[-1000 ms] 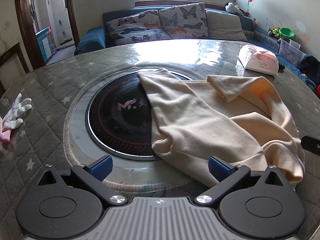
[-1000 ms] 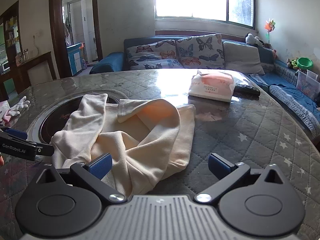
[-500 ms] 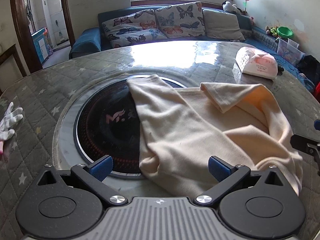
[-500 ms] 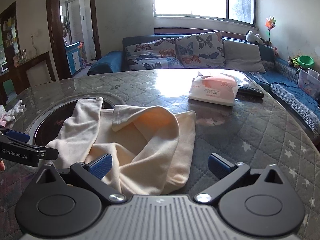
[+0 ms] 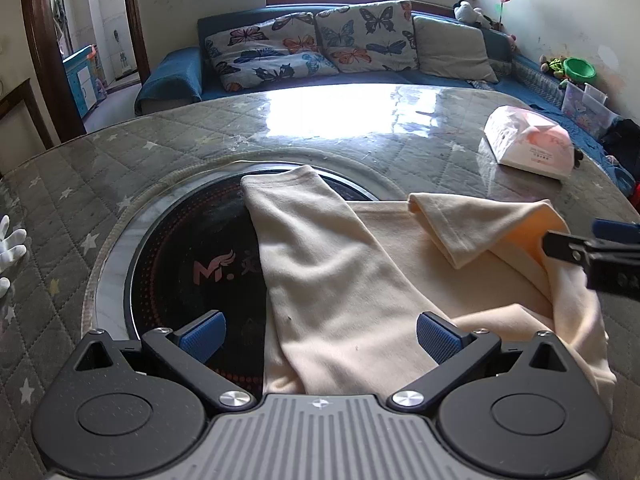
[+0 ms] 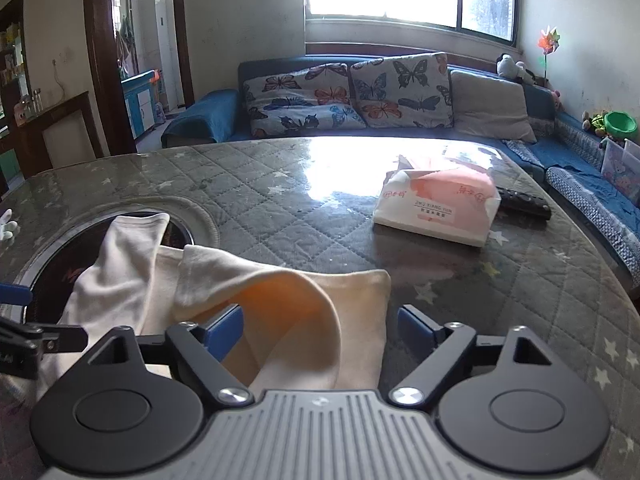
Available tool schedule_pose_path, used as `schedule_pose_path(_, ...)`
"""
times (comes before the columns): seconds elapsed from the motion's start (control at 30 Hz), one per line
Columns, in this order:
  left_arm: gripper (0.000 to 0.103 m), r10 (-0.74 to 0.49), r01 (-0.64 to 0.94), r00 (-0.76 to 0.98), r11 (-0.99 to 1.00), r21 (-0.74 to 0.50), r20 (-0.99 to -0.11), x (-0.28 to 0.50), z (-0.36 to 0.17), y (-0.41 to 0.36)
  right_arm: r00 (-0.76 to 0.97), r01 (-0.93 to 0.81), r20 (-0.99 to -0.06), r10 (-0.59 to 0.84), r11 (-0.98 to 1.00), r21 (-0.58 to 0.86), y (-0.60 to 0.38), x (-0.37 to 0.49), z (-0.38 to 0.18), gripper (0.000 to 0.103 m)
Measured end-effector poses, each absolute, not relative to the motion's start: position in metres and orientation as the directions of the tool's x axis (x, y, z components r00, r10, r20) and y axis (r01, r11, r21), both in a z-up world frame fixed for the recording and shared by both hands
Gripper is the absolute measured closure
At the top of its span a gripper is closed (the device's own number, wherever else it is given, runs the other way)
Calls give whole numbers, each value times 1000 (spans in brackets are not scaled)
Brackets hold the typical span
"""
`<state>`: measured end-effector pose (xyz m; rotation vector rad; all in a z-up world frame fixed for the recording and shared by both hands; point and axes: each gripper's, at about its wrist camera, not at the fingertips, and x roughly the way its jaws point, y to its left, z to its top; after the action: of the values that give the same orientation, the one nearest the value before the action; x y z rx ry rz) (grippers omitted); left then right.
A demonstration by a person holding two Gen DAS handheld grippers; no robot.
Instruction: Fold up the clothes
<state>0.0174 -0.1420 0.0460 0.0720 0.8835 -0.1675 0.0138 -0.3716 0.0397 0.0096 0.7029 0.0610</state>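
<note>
A cream garment lies crumpled on the round quilted table, partly over the black induction plate. One sleeve reaches toward the far side of the plate; a folded flap lies on the right. My left gripper is open, its jaws wide over the garment's near edge. My right gripper is open over the garment's right part, jaws on either side of a raised fold. Each gripper's finger shows at the edge of the other's view.
A pink-and-white tissue pack lies on the far right of the table with a black remote behind it. A white glove lies at the left edge. A blue sofa with butterfly cushions stands beyond the table.
Both grippers have moved forward and lower over the garment, so it lies between their open jaws. The garment itself has not moved.
</note>
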Motion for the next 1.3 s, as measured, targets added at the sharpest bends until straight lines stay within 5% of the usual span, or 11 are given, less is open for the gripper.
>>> schedule_pose_path(0.13,0,-106,174,614,985,2,-782,29,43,-144,738,-84,-668,94,995,47,-368,38,33,42)
schedule_pose_path(0.3,0,-102,174,616,985,8,-781,43,44,-149,724,-104,-681,109,993,48,-368,53,26,88)
schedule_pose_path(0.4,0,-105,175,620,985,7,-778,52,45,-151,740,-94,-665,104,994,51,-375,48,29,99)
schedule_pose_path(0.73,6,-108,175,638,984,7,-762,90,40,-160,816,142,-567,-115,990,3,-442,-20,52,100)
schedule_pose_path(1.03,24,-80,173,638,984,41,-766,108,20,-165,709,328,-672,-215,944,44,-493,-84,21,96)
schedule_pose_path(1.1,32,-82,183,653,982,53,-753,105,19,-166,699,350,-677,-230,936,43,-498,-91,17,83)
schedule_pose_path(1.3,65,-101,219,670,974,66,-735,93,24,-160,732,316,-644,-224,948,30,-484,-91,32,72)
